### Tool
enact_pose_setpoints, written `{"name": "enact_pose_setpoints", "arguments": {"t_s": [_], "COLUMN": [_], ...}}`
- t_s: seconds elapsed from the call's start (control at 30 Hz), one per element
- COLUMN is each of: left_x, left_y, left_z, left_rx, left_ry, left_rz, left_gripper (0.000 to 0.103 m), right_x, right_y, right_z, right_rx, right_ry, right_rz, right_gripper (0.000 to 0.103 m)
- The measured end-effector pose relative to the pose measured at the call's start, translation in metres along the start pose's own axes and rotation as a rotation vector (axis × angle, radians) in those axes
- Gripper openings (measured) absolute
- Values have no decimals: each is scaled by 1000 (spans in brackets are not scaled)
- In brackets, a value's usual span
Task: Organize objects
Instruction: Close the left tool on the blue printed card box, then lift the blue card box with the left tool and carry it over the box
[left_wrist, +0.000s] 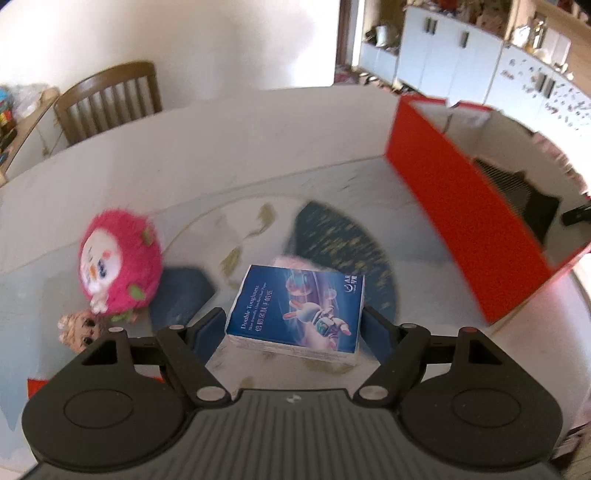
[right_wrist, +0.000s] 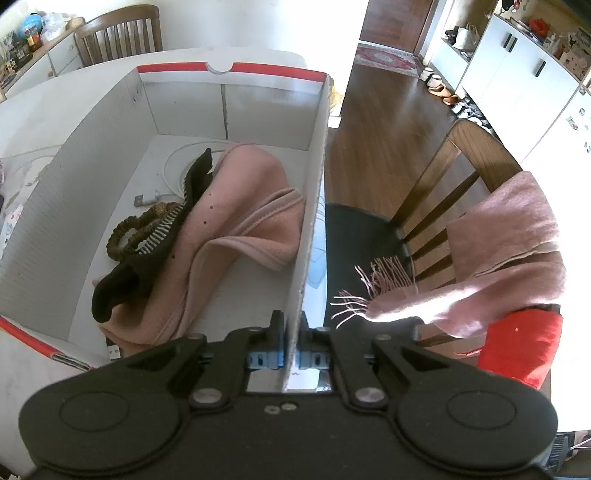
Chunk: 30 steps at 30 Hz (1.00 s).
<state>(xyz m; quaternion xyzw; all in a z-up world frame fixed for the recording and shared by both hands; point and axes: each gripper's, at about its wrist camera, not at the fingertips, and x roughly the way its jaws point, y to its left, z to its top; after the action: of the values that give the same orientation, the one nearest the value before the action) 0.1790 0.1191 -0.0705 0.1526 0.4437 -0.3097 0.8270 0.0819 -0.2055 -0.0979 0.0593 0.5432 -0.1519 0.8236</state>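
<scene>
Blue printed tissue pack sits low in the frame, clamped in our left gripper jaws. Right gripper jaws pinch the red-and-white cardboard box wall (steadying). Next, we judge: carry it into the box.

Blue tissue pack lying flat, pink plush beside it, red open box nearby

The tissue pack sits between the left gripper's fingers. A plush toy lies to its left, with a small doll head nearer. The cardboard box stands ahead to the right. Inside the box, left of the right gripper, a sock lies on a blanket.
</scene>
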Motion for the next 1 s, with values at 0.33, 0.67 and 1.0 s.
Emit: {"name": "enact_pose_setpoints", "arguments": {"t_s": [0.33,0.67,1.0], "left_x": [-26,-27,-6], "left_y": [-65,-130,-192], "left_z": [45,80,102], "left_rx": [129,277,391], "left_ry": [-79,-113,-111], "left_rz": [-122,-207,-241], "left_gripper": [79,79,78], "right_x": [-1,0,-1], "right_y": [-1,-1,-2], "right_z": [0,0,-2], "right_rx": [-3,-10,-14], "right_ry": [-4,-6,-14], "right_rz": [3,10,21], "right_gripper": [4,4,5]}}
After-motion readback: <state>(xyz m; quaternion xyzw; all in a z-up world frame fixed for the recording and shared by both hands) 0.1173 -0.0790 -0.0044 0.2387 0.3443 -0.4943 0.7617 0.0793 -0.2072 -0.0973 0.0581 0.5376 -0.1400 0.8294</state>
